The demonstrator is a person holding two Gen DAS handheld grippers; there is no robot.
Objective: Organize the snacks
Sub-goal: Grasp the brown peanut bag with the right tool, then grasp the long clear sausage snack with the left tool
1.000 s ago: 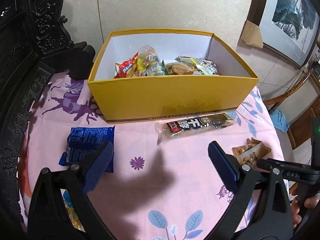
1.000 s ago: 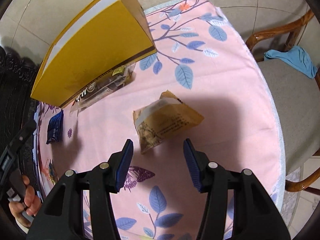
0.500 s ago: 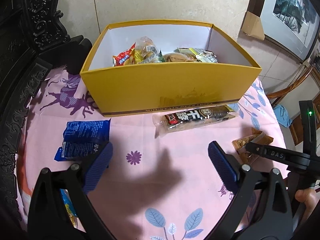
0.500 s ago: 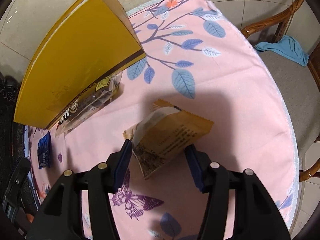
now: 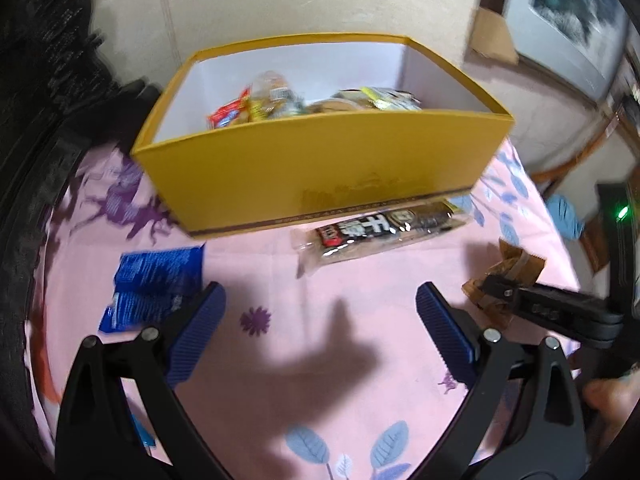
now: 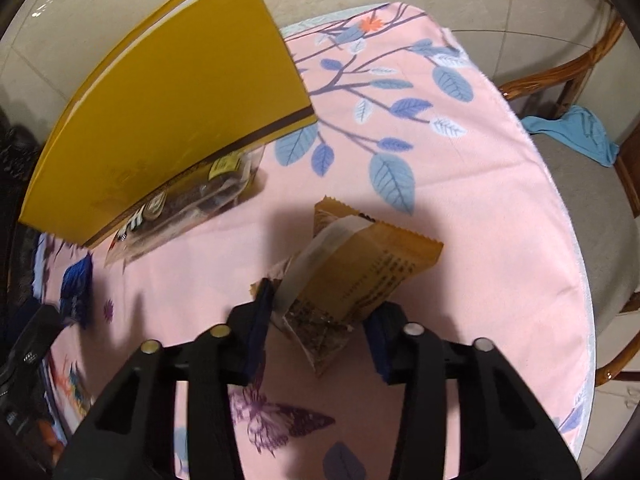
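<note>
A yellow box [image 5: 320,168] with several snack packets inside stands on the pink tablecloth; it also shows in the right wrist view [image 6: 168,104]. A long dark snack bar [image 5: 380,232] lies in front of it. A blue packet [image 5: 156,284] lies at the left. My left gripper [image 5: 320,332] is open and empty above the cloth. My right gripper [image 6: 320,328] is open, its fingers on either side of an orange-brown snack packet [image 6: 360,268], which looks tilted up between them. The packet also shows in the left wrist view [image 5: 508,280].
The round table's edge [image 6: 576,280] curves at the right. A wooden chair [image 6: 568,80] with a blue cloth [image 6: 576,132] stands beyond it. Dark carved furniture [image 5: 40,120] is at the left. A framed picture [image 5: 568,12] leans at the back right.
My right gripper has moved forward so its fingers now flank the orange-brown packet. My left gripper has shifted slightly; the view is blurred by motion.
</note>
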